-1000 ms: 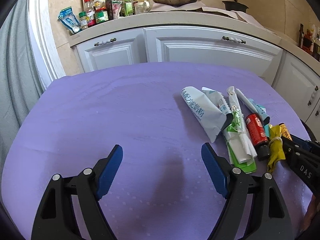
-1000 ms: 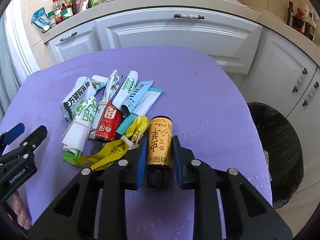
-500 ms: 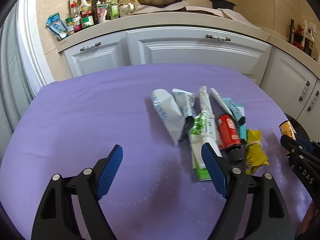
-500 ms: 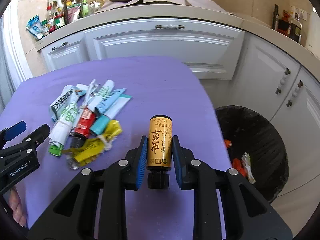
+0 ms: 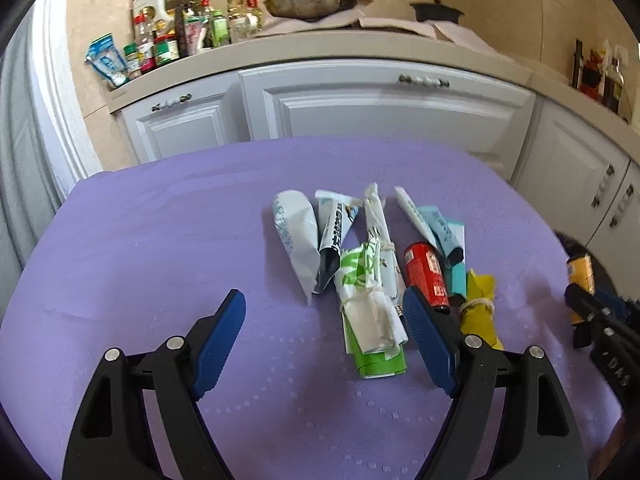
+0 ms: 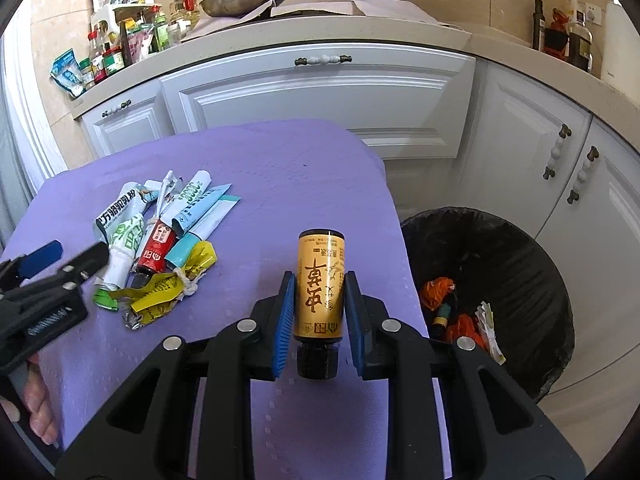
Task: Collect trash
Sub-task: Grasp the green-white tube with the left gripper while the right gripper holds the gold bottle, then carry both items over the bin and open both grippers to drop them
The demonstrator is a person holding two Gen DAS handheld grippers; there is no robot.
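My right gripper (image 6: 319,312) is shut on a gold bottle (image 6: 320,284) with a black cap, held above the right edge of the purple table (image 6: 280,168); the bottle also shows in the left wrist view (image 5: 580,276). A black trash bin (image 6: 516,248) with some trash inside stands on the floor to the right. A pile of trash lies on the table: a red bottle (image 5: 426,276), a green and white wrapper (image 5: 370,312), a yellow wrapper (image 5: 480,308) and white and blue tubes (image 5: 298,236). My left gripper (image 5: 324,320) is open and empty just in front of the pile.
White kitchen cabinets (image 5: 380,100) stand behind the table, with bottles, jars and a pan (image 5: 312,0) on the counter. More cabinet doors (image 6: 560,184) stand behind the bin. A grey curtain (image 5: 16,168) hangs at the left.
My right gripper has lifted the gold bottle off the table and carried it right, toward the bin. My left gripper has shifted right, closer to the trash pile.
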